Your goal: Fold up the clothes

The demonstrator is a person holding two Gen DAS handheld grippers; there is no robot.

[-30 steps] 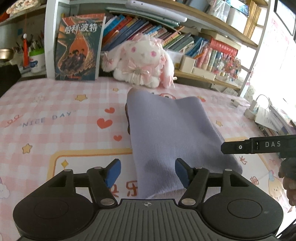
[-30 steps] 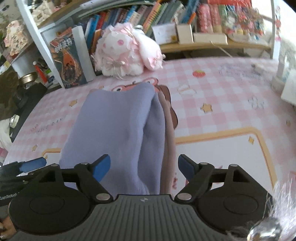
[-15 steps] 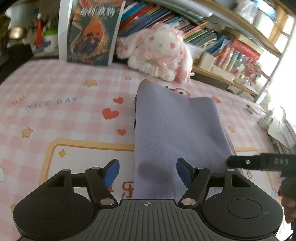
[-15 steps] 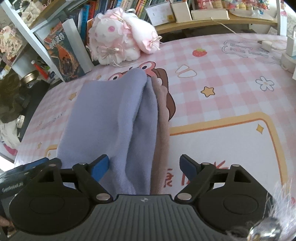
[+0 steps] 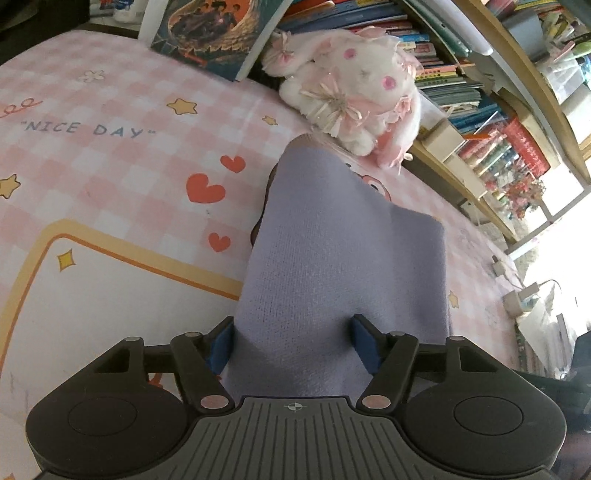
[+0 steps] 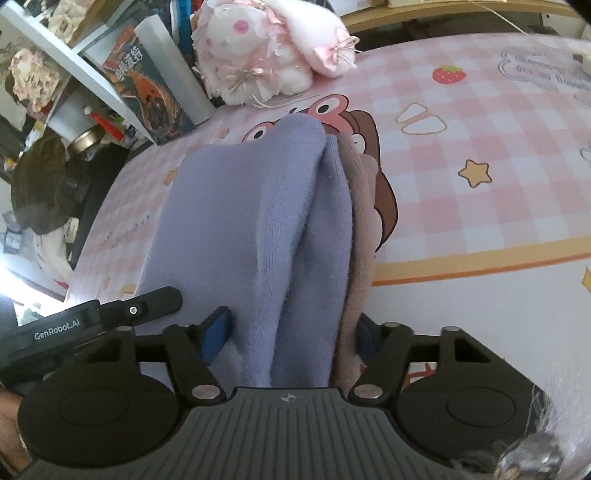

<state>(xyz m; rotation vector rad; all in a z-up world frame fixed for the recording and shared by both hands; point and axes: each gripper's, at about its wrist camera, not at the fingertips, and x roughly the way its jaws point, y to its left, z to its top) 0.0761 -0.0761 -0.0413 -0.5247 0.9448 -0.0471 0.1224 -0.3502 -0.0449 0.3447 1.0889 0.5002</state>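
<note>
While both grippers pointed down at the near end of the folded clothes, their jaws were closing with fabric between them. Left gripper (image 5: 292,341): blue pads stood either side of the lavender garment (image 5: 343,266), left pad right at the cloth edge, right pad against or just beside the fabric; could not tell if they were pressing yet, so jaws still partly apart. Right gripper (image 6: 291,334): pads straddled the stacked layers, lavender folds on the left and a dusty pink garment (image 6: 360,236) on the right edge; left pad touched the lavender cloth, right pad mostly hidden behind the pink layer, firm clamp not confirmed.

Lavender garment lay folded lengthwise on the pink checked tablecloth (image 5: 110,177), running from the grippers away toward the white and pink plush rabbit (image 5: 354,85), far end rounded and slightly raised. Pink garment sat under and beside it, edge showing along the right side in the right wrist view. In that view the left gripper's black arm (image 6: 122,310) sat just left of the lavender cloth, touching its edge.

Rabbit sat near the far end of the pile, against the bookshelf (image 5: 491,122). Big illustrated book (image 5: 218,33) leaned upright left of the rabbit. Tablecloth print showed hearts, stars and "NICE DAY"
</note>
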